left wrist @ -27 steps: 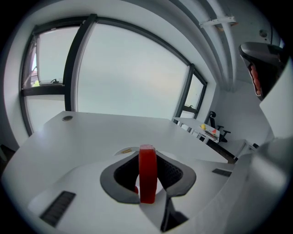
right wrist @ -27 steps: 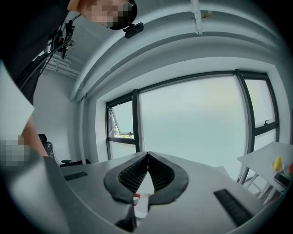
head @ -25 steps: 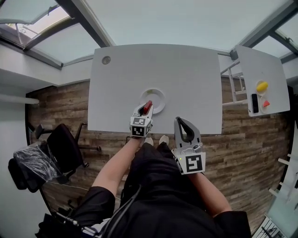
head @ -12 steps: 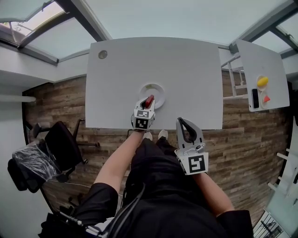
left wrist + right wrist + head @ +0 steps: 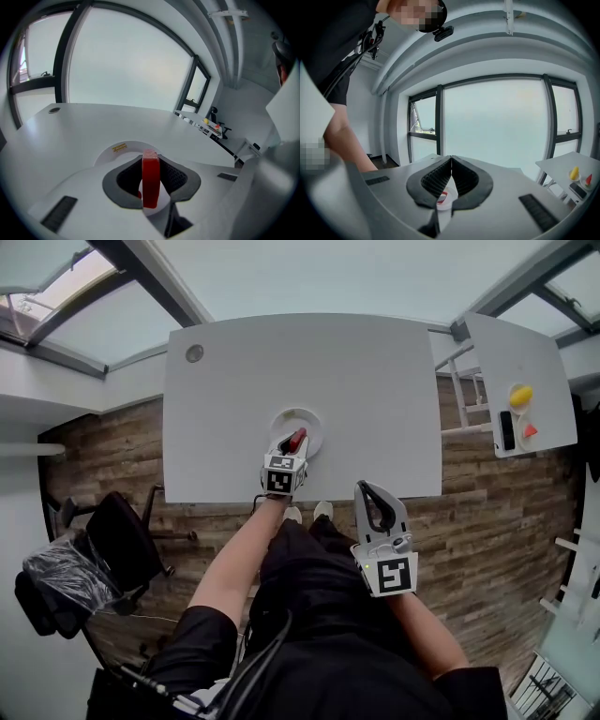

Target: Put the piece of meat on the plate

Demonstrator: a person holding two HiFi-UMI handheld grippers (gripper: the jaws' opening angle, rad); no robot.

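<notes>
A white table (image 5: 375, 381) bears a white plate (image 5: 283, 419) near its front edge and a round grommet (image 5: 194, 353) in its far left corner.

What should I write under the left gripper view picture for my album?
The left gripper holds a red piece of meat upright between its jaws, over the white plate on the table.

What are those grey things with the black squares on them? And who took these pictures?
They are two hand tools called grippers, and each pinches like tongs. A person holds one in each hand. One picture comes from a camera on the person's head, looking down. The other two come from cameras riding on the grippers. The left gripper pinches a red piece of meat over the white plate on the grey table. The right gripper is shut and empty, near the table's edge.
</notes>
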